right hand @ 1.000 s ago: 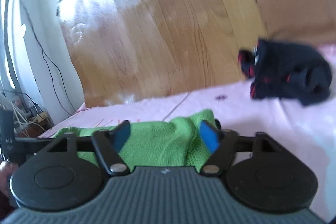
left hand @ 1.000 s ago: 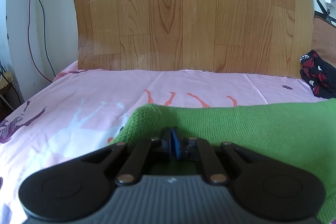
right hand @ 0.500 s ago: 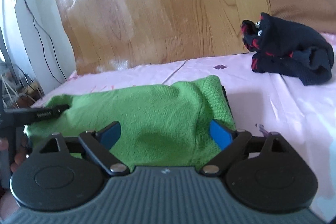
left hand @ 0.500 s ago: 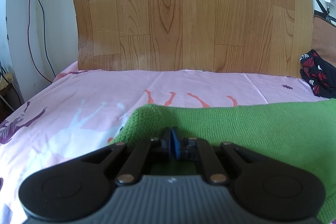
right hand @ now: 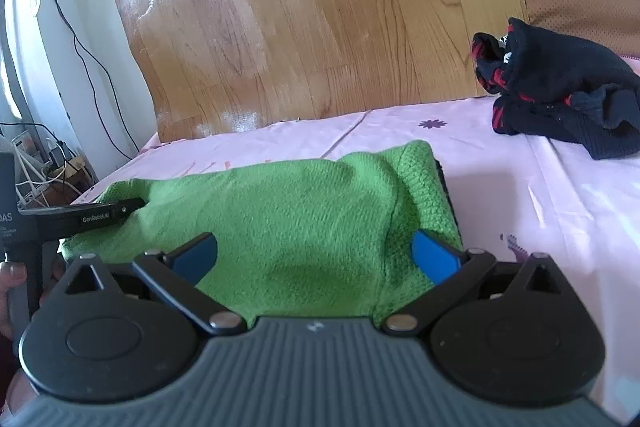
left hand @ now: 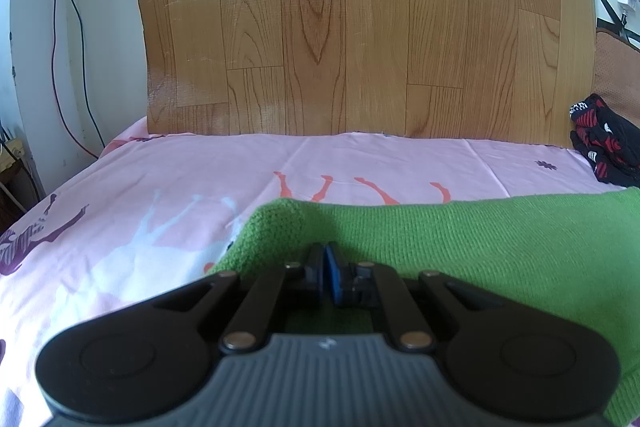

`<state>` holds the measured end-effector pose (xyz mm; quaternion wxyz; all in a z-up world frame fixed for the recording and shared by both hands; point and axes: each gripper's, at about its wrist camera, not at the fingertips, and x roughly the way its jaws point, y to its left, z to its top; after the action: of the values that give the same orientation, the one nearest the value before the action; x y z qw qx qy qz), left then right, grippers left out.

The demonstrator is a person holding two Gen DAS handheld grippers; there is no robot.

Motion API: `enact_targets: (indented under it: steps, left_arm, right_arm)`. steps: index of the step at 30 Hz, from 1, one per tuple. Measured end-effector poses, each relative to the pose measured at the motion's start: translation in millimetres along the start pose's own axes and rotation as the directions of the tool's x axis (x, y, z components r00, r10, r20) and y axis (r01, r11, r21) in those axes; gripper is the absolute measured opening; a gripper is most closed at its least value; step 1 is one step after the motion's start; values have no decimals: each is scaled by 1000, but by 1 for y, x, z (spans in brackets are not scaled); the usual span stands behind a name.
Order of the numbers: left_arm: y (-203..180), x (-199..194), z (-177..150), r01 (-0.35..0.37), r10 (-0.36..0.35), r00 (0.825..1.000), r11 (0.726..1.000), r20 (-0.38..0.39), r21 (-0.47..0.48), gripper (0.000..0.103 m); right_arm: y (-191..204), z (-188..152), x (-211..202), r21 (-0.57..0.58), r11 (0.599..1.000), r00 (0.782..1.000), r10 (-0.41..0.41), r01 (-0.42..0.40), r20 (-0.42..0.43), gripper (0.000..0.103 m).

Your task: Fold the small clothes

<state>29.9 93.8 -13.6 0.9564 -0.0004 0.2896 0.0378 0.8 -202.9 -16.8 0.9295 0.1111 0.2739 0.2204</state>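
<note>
Green knit garment near dark clothes.

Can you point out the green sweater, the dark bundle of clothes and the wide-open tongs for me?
green sweater (right hand: 288,219): right wrist view, middle of the knit.
dark bundle of clothes (right hand: 560,83): right wrist view, its black top.
right tongs (right hand: 316,255): right wrist view, midway between the blue tips.

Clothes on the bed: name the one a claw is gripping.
The green knit garment; the left claw is shut on its edge. The black-and-red garment lies apart, untouched, by the headboard.
</note>
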Motion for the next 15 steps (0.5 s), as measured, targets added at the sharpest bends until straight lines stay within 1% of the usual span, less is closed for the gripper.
enact_targets:
  steps: [3,10,12,14,15]
  left_arm:
    - [0,0,0,0,0,1000,1000,0,0,5]
    - [0,0,0,-1,1,1000,1000,-1,1,5]
    - [0,1,0,-1,1,1000,1000,-1,1,5]
    - [0,1,0,-2,2,1000,1000,-1,1,5]
    - [0,1,0,-2,2,1000,1000,-1,2,5]
  right_arm:
    - [-2,0,-1,12,1000,1000,10,-10,6,103]
    - [-11,-1,-8,80,995,998,55,-58,38,103]
    - [-7,-1,-10,64,997,998,41,-43,43,103]
    - [0,-3,-12,27,1000,999,6,-7,51,103]
    - [4,-4,-14,3,1000,998,-9,9,60,101]
